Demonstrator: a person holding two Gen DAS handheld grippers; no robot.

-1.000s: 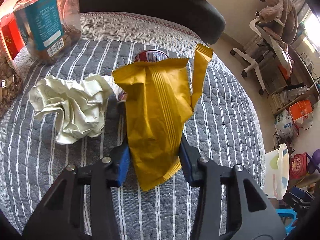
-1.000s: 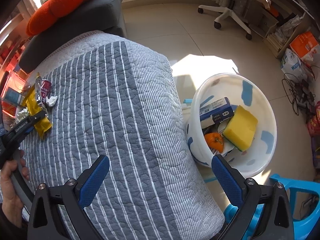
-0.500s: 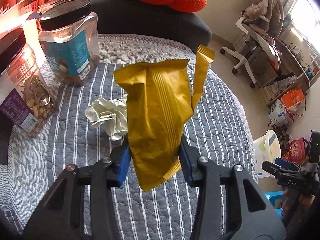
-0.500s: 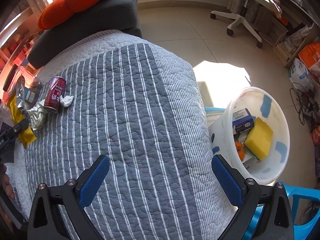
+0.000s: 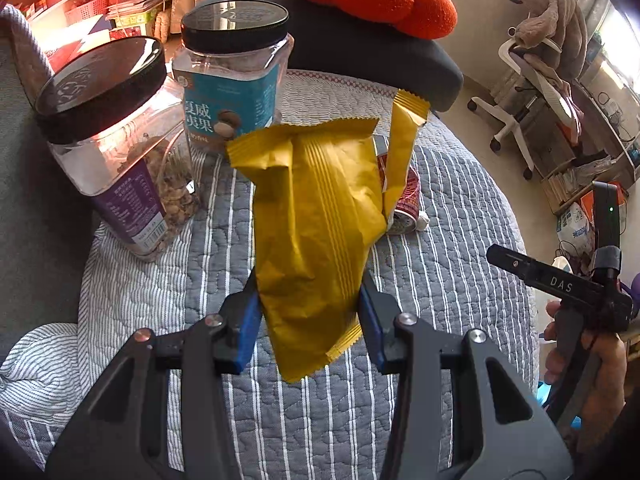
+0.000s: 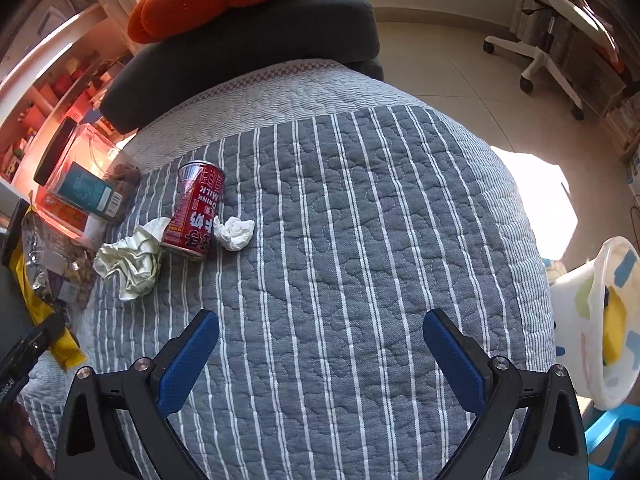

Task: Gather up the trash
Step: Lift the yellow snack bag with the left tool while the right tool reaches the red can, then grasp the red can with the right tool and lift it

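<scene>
A crinkled yellow foil snack wrapper (image 5: 316, 236) hangs pinched between the blue pads of the left gripper (image 5: 310, 320), lifted clear of the grey quilted cover with white stripes (image 6: 360, 220). The carry step appears under way; next, the wrapper likely needs moving across to the white plastic bin with coloured patches (image 6: 600, 320) beside the bed's edge. The right gripper (image 6: 320, 344) hovers spread and empty. A red milk-drink can (image 6: 196, 212), crumpled pale paper (image 6: 132, 260) and a white tissue wad (image 6: 236, 234) remain uncollected on the cover.
</scene>
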